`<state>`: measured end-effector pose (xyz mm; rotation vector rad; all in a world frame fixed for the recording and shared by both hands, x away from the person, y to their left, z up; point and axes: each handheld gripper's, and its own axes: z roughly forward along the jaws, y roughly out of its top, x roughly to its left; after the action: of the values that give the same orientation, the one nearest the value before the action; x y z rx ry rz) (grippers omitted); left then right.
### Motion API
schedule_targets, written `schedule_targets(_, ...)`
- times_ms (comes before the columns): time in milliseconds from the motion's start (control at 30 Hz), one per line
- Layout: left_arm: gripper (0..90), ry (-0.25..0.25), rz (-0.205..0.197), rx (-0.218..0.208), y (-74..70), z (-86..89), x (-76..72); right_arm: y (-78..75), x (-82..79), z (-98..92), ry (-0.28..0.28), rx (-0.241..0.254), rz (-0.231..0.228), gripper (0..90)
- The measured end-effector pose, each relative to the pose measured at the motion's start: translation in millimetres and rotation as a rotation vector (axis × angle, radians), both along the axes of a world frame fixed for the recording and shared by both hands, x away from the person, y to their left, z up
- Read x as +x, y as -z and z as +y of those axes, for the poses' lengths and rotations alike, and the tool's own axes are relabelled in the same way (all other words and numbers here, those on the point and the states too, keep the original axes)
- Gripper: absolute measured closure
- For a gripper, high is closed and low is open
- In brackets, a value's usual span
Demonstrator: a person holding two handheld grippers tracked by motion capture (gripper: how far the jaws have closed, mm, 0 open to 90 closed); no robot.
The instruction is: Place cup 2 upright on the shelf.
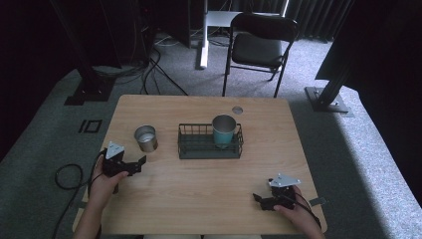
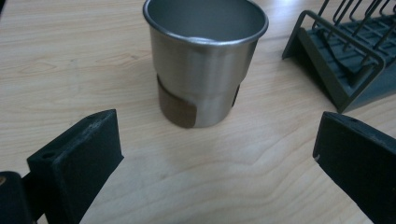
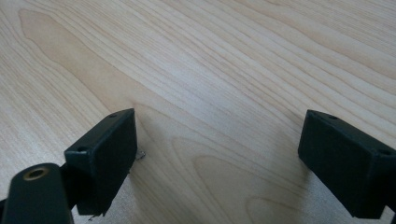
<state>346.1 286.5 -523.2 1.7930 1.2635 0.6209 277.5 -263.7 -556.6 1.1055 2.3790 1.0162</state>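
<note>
Both jaws of the left gripper [image 2: 212, 154] stand wide apart, so ease it straight toward twelve o'clock until they flank the steel cup [image 2: 205, 60] (upright, left of the wire basket [image 1: 210, 148]), then close low on its waist

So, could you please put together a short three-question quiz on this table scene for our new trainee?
1. True or false: the left gripper is closed on the steel cup.
2. Which cup stands inside the wire basket? A) the steel cup B) the teal cup C) both
3. Fill in: the right gripper points at bare ____ with nothing between its jaws.

Key:
1. False. Its jaws are wide apart and the cup stands ahead of them on the table, untouched.
2. B. The steel cup stands outside, left of the basket.
3. Table, meaning the wooden tabletop.
</note>
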Motion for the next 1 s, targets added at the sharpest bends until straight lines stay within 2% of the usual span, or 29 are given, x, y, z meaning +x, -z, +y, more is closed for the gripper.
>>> schedule_targets(533,1.8,-0.013,-0.036,0.001,1.3,-11.9,34.9,0.0,0.0,-0.1,0.000,0.000,0.000,11.4)
schedule_targets(733,1.7,-0.019,-0.045,0.028,1.5,-17.1,47.8,0.1,0.0,-0.1,-0.001,0.000,-0.001,11.4)
schedule_targets(933,1.8,-0.022,-0.052,0.027,1.2,-20.7,57.6,0.1,0.0,-0.1,-0.001,0.001,-0.001,11.4)
schedule_targets(967,1.8,-0.022,-0.055,0.026,1.0,-21.6,58.9,0.0,0.0,-0.1,0.000,0.000,0.000,11.4)
schedule_targets(1000,1.8,-0.007,-0.077,0.013,0.5,-22.6,60.1,0.0,0.0,-0.1,0.000,0.000,-0.001,11.4)
